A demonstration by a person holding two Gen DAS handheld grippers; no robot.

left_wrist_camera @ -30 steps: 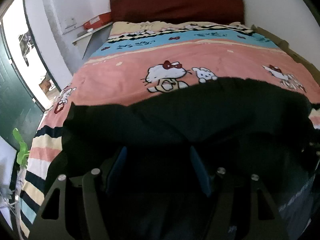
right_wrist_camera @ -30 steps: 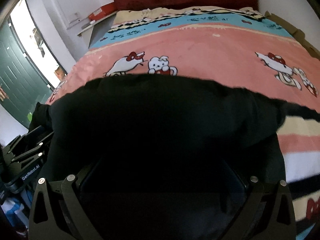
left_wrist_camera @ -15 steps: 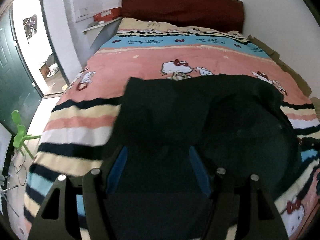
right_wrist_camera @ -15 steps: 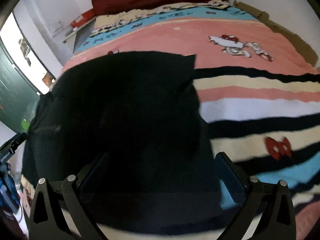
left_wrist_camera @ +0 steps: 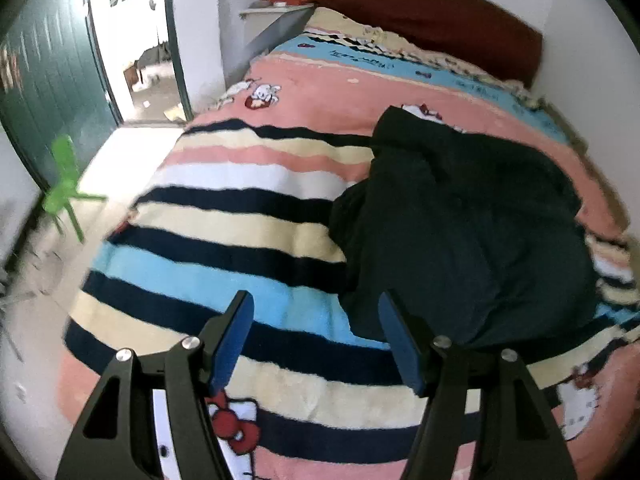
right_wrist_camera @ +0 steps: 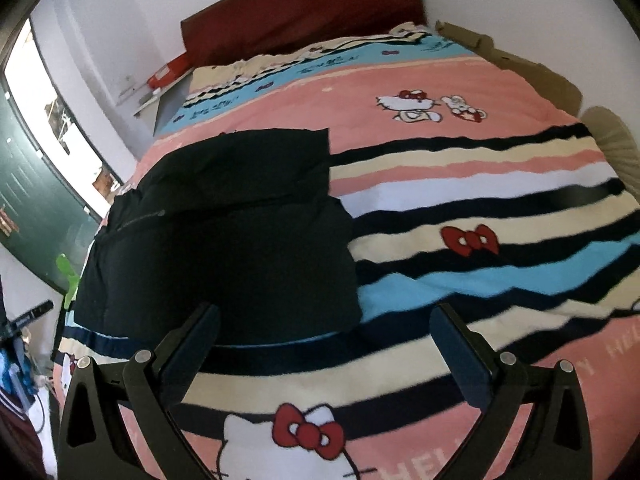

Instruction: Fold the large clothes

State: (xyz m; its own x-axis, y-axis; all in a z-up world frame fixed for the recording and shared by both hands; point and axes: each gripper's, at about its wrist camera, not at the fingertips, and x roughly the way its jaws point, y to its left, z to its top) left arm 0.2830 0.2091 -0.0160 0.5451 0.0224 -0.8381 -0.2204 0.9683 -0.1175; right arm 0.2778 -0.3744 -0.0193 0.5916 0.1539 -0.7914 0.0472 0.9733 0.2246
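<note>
bed blanket (left_wrist_camera: 224, 216), striped with cartoon cats, covers the whole bed and serves as the work surface; it looks flat and free of clutter around the garment.

black garment (right_wrist_camera: 224, 232) lies on the blanket, roughly midway between headboard and foot edge. in the right wrist view it forms a thick, squarish bundle with a straight right edge and a doubled upper layer; in the left wrist view its near left edge looks rumpled and bulges outward. judgement: the fold reads as largely made, with tidying or a further fold outstanding.

left gripper (left_wrist_camera: 316, 336) hangs above the blanket, just left of the garment's near corner; jaws stand wide apart, nothing between them.

right gripper (right_wrist_camera: 324, 344) hangs above the blanket near the garment's near right corner; jaws wide apart, nothing held.

recommendations for the step in hand, as judgement: approach the two near corners level with each other, pinch all layers together rather than the top one, lift only enough to clear the blanket, and carry both corners at equal pace. smooth the rumpled left edge first. risk: thick padded cloth may spring open.
</note>
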